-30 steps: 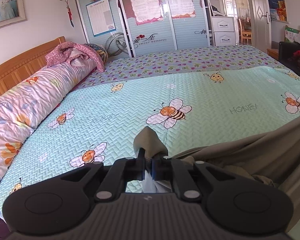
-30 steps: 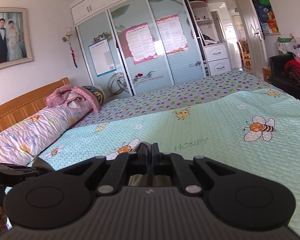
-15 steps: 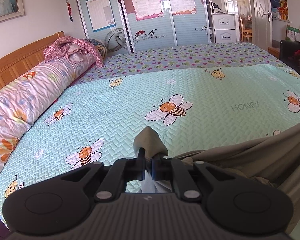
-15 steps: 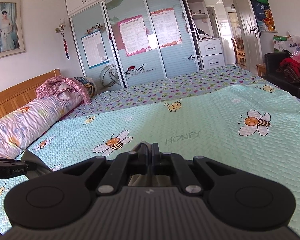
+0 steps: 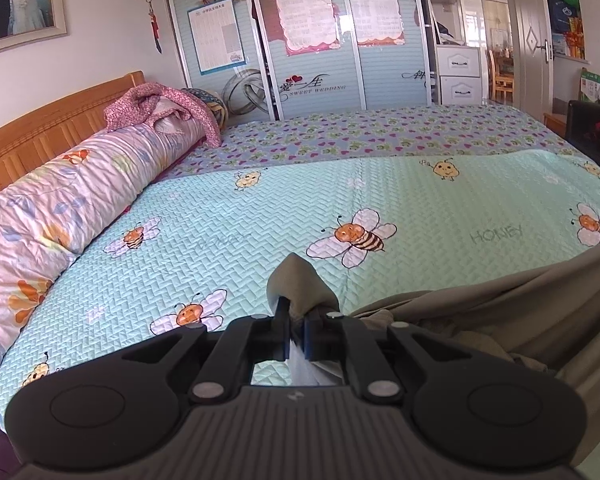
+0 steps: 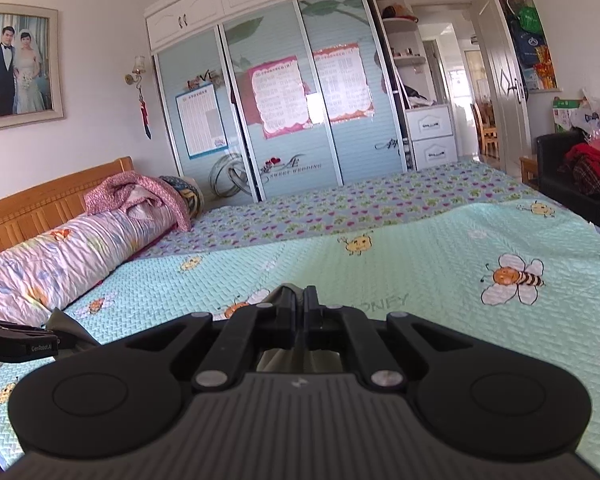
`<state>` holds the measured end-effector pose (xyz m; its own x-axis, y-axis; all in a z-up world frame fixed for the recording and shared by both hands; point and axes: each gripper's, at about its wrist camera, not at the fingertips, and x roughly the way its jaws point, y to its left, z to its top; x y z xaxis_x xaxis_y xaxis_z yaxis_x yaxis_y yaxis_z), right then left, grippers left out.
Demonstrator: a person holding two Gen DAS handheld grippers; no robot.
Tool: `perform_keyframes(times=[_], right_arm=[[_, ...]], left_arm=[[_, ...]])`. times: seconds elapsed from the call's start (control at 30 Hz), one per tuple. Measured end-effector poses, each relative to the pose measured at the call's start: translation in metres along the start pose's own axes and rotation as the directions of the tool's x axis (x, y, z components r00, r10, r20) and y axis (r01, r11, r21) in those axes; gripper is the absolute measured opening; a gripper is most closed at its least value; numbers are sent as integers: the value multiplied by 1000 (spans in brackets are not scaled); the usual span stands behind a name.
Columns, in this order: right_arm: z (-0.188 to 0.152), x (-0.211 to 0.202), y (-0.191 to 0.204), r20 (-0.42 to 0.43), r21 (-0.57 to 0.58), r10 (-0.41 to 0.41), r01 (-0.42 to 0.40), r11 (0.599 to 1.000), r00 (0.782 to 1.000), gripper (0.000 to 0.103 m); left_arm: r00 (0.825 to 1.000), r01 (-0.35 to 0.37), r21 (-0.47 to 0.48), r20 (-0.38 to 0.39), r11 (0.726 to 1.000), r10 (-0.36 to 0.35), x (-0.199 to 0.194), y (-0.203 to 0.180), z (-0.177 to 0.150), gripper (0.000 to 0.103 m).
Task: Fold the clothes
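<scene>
Two grippers, both clenched on the same olive-grey garment (image 5: 520, 308). Left gripper (image 5: 296, 326): jaws pinched tight on a corner of the cloth, which pokes up in a peak just past the fingertips; a pale inner layer of fabric hangs down between the jaws. From there the garment stretches off to the right of the left gripper in taut folds, held above the bee-print quilt (image 5: 260, 216) on the bed. Right gripper (image 6: 299, 306): jaws closed with only a thin sliver of the same fabric (image 6: 276, 294) showing at the tips and more of it visible below, behind the jaws. In the right wrist view the left gripper (image 6: 18, 344) sits at the far left edge, with a dark flap of the garment beside it. Rolled floral duvet (image 5: 60, 208) lies along the wooden headboard (image 5: 40, 136), well left of the garment. Wardrobe (image 6: 280, 120) with sliding doors stands beyond the far side of the bed.
</scene>
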<state>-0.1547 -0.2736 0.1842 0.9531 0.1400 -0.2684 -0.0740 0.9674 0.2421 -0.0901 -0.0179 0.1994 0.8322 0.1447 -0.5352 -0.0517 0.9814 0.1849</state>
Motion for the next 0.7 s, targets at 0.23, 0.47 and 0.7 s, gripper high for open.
perform_keyframes(times=[0.23,0.47,0.7], right_arm=[[10,-14,13,18,-27,21,-20,999,1000,4],[15,-19,18,28,-30,21,-20,999,999,4],[16,-18,17,30,-25,24,-23,999,999,4]], left_arm=[[999,-1,-12,32,1000,1,-21,9,4,5],[999,10,-22,48,1000,-9,-26,11,8,5],[999,5,-29,50,1000,-4,-25,14,8,5]])
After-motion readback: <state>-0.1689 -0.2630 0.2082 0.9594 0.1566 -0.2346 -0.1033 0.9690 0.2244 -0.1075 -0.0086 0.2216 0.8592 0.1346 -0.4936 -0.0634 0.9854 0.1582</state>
